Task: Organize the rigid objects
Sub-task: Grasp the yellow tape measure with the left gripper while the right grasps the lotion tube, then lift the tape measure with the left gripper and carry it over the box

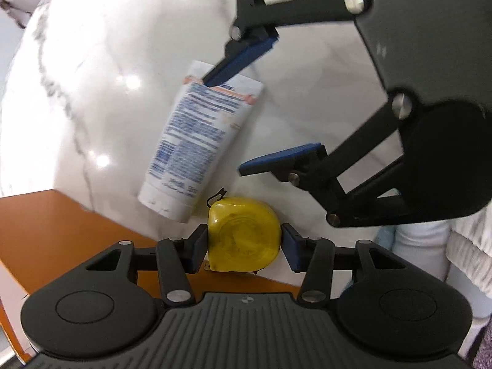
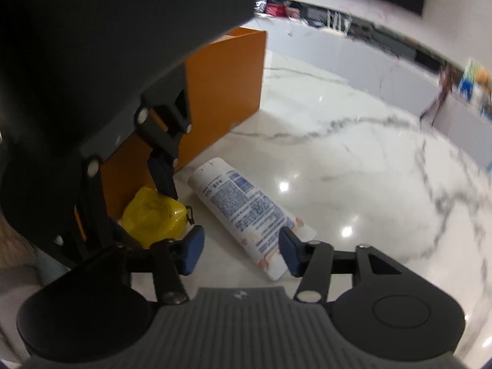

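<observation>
**Both grippers at the pick-up — tape measure gripped, tube not yet**

Left wrist view: the left gripper (image 1: pixel 244 247) points steeply down at the marble floor (image 1: pixel 107 61), and its blue pads sit against both sides of the yellow tape measure (image 1: pixel 243 235). It reads as closed on it, though how firmly I cannot tell. The tape measure lies on the floor just beside the orange box (image 1: pixel 55 224). The white tube (image 1: pixel 200 141) lies just above it in the picture, cap end nearly touching. The right gripper (image 1: pixel 246 123) hangs over the tube with its jaws wide apart, one pad tip at the crimped end.

Right wrist view: the right gripper (image 2: pixel 240 250) is open; the tube's (image 2: pixel 246 209) crimped end lies between its pads, neither visibly pressing. The tape measure (image 2: pixel 153 215) sits at the foot of the box (image 2: pixel 227 86).

The step in hand looks like grasping, one item per hand. Next, the right jaws would need to close on the tube — a flat, soft end that may slip — and then both items be lifted, probably toward the box.

The tube carries dense blue print and an orange band; it is too blurred to read. No brand is legible.
</observation>
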